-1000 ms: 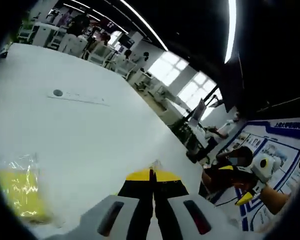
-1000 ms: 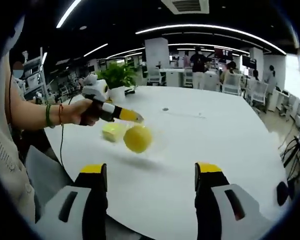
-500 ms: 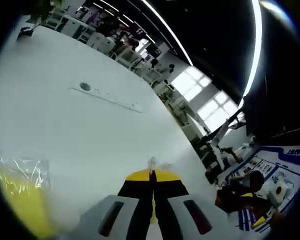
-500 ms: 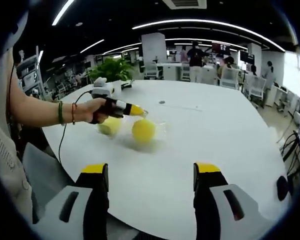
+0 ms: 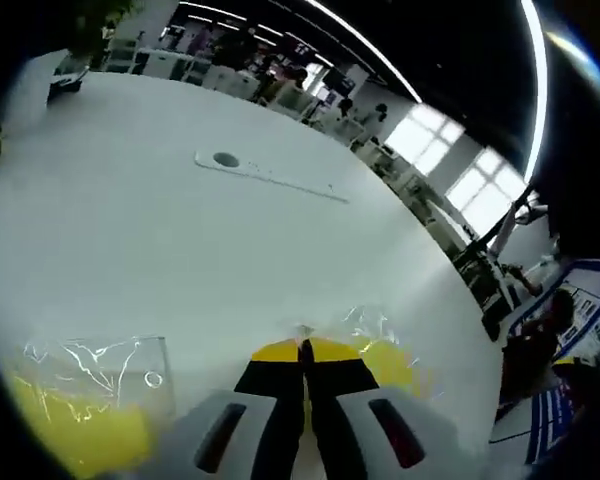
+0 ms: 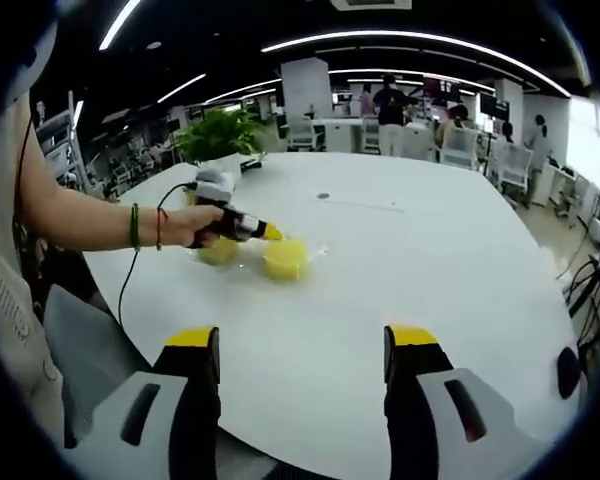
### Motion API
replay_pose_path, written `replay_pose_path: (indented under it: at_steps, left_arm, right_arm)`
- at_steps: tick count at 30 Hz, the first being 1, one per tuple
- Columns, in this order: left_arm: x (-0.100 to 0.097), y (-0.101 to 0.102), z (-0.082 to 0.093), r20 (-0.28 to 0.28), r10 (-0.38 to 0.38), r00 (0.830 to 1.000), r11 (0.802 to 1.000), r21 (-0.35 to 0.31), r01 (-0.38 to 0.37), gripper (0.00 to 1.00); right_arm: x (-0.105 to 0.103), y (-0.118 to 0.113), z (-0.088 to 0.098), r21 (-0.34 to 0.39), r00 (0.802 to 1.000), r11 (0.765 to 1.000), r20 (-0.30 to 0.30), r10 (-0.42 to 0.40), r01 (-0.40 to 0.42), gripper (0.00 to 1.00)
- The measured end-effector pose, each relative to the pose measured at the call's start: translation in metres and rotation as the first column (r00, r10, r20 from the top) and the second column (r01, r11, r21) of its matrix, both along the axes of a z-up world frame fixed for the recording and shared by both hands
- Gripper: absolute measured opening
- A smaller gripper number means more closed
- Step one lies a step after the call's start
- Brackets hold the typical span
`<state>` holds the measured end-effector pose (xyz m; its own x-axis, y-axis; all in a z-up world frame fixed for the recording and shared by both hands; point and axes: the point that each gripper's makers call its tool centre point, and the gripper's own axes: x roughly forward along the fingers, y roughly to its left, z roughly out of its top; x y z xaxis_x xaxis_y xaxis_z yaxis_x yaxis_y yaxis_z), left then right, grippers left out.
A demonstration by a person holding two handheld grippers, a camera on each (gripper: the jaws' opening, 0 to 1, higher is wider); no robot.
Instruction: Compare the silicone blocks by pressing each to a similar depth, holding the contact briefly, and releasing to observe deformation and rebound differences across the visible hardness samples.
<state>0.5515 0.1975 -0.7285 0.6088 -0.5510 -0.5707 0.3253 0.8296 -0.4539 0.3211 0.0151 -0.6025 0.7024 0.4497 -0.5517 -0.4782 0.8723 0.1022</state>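
Right gripper (image 6: 300, 345): jaws wide apart, holding nothing, above the white table (image 6: 430, 270). Toward 11 o'clock, left gripper (image 6: 270, 233), jaws together, tip on the bagged yellow silicone block (image 6: 285, 260); second yellow block (image 6: 218, 252) just beside, at its 9 o'clock.

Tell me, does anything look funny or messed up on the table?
Nothing looks spilled or broken. Two yellow blocks in crinkly clear wrap sit on the white table, and the shut left gripper is at one of them. The right gripper hangs open, away from them.
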Motion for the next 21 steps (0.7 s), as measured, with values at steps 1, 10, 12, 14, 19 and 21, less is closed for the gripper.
replay_pose_path:
  at_steps: [1, 10, 12, 14, 19, 21]
  left_arm:
    - [0.000, -0.002, 0.000, 0.006, -0.008, 1.000, 1.000, 0.003, 0.008, 0.00]
    - [0.000, 0.000, 0.003, 0.053, -0.041, 0.998, 0.996, 0.085, 0.037, 0.02]
    - [0.002, 0.005, 0.004, 0.102, -0.071, 0.992, 0.985, 0.165, 0.054, 0.07]
    - [0.003, 0.010, 0.008, 0.150, -0.108, 0.983, 0.967, 0.246, 0.069, 0.15]
    - [-0.001, 0.015, 0.014, 0.185, -0.199, 0.962, 0.928, 0.351, 0.124, 0.20]
    - [-0.002, 0.019, 0.018, 0.208, -0.227, 0.951, 0.908, 0.398, 0.130, 0.23]
  right_arm:
    - [0.000, 0.000, -0.001, -0.002, 1.000, 1.000, -0.004, 0.001, -0.001, 0.61]
    - [0.001, 0.003, -0.001, 0.001, 1.000, 1.000, -0.001, 0.013, -0.013, 0.60]
    - [0.000, 0.004, -0.001, 0.001, 1.000, 1.000, 0.000, 0.014, -0.014, 0.60]
    - [0.000, 0.004, -0.001, -0.001, 1.000, 1.000, 0.000, 0.016, -0.016, 0.60]
    - [-0.001, 0.009, -0.003, 0.001, 1.000, 1.000, -0.006, 0.028, -0.028, 0.60]
    - [-0.001, 0.013, -0.002, 0.000, 0.999, 0.999, -0.006, 0.035, -0.035, 0.60]
